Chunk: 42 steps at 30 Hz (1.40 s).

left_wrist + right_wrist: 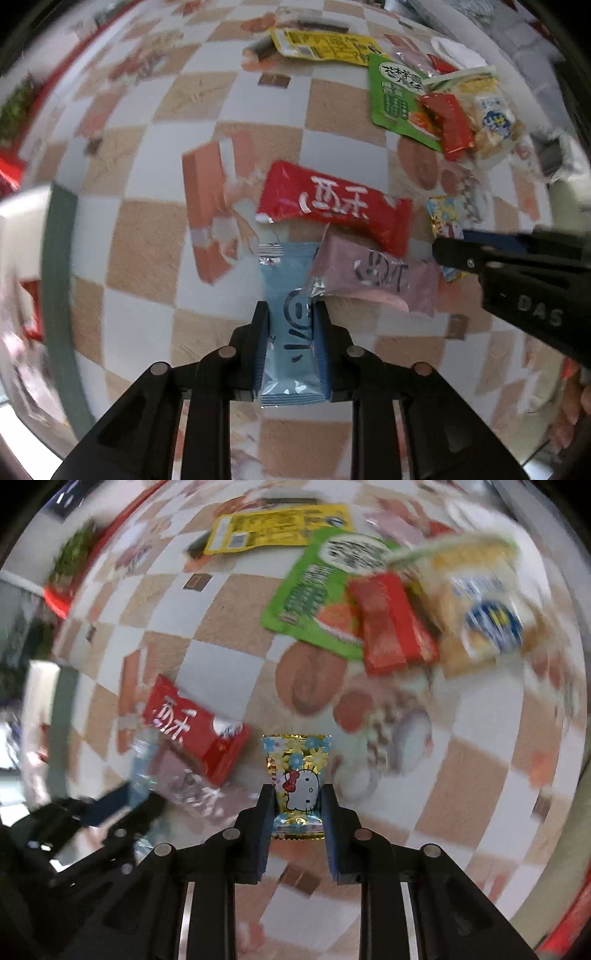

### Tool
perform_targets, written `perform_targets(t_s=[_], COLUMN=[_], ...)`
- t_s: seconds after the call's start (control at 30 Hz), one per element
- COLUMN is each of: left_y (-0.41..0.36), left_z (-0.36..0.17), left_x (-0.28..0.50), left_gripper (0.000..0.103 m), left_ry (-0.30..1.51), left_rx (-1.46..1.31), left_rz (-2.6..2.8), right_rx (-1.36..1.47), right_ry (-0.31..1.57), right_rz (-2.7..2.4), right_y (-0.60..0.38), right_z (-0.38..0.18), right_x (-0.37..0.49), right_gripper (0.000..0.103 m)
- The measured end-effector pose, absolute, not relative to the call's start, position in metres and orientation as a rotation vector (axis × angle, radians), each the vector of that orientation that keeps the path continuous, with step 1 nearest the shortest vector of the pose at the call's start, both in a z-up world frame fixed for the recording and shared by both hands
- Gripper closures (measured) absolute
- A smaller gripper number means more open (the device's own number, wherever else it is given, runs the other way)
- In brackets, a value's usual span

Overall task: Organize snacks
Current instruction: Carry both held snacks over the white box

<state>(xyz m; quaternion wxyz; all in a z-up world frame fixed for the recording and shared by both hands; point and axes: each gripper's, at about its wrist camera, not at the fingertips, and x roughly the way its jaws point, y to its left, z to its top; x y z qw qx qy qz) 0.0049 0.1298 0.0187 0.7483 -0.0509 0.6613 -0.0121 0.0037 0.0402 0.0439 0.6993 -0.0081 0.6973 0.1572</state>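
Note:
My left gripper (290,308) is shut on a light blue snack packet (290,332), held lengthwise between the fingers. A pink packet (376,277) overlaps its far right corner, and a red packet (332,205) lies just beyond. My right gripper (297,792) is shut on a small Hello Kitty candy packet (297,775); it also shows in the left wrist view (445,218), at the right, behind the right gripper's fingers (480,254). The red packet (195,727) and pink packet (192,786) lie left of the right gripper.
A checkered tablecloth (184,110) covers the table. At the far right lies a pile: a green pouch (395,96), a yellow pouch (325,44), a small red packet (450,123) and a clear biscuit bag (487,110). A white-and-green container edge (55,295) stands at the left.

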Motion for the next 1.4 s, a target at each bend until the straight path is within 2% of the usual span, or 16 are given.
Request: perform_targets(t_s=[0.17,0.37,0.6,0.8,0.97,1.4], left_y=[0.139,0.142,0.193,0.243,0.294,0.411], left_z=[0.033,0.078,0.104,0.115,0.117,0.082], left_x=[-0.02,-0.057,-0.099,-0.12,-0.12,-0.117], left_gripper=[0.078,0.077,0.077,0.077,0.077,0.077], left_ry=[1.457,1.41,1.384,1.376,1.372,1.43], left_rx=[-0.217,-0.194,-0.208,-0.221,-0.227,-0.182], left_rz=[0.003,-0.015,0.032,0.088,0.105,0.098], right_rx=[0.071,0.155,0.201,0.163,0.147,0.044], right_ry=[1.566,1.588,1.593,1.594,1.577,1.585], right_rz=[0.389,0.422,0.45,0.515,0.589,0.674], right_y=[0.013,-0.009,-0.001,0.053,0.135,0.325], right_z=[0.061,0.081,0.091,0.099,0.108,0.104], right_x=[-0.026,-0.056,-0.083,-0.098,-0.102,-0.095], right_gripper=[0.077,0.077,0.077,0.077,0.077,0.077])
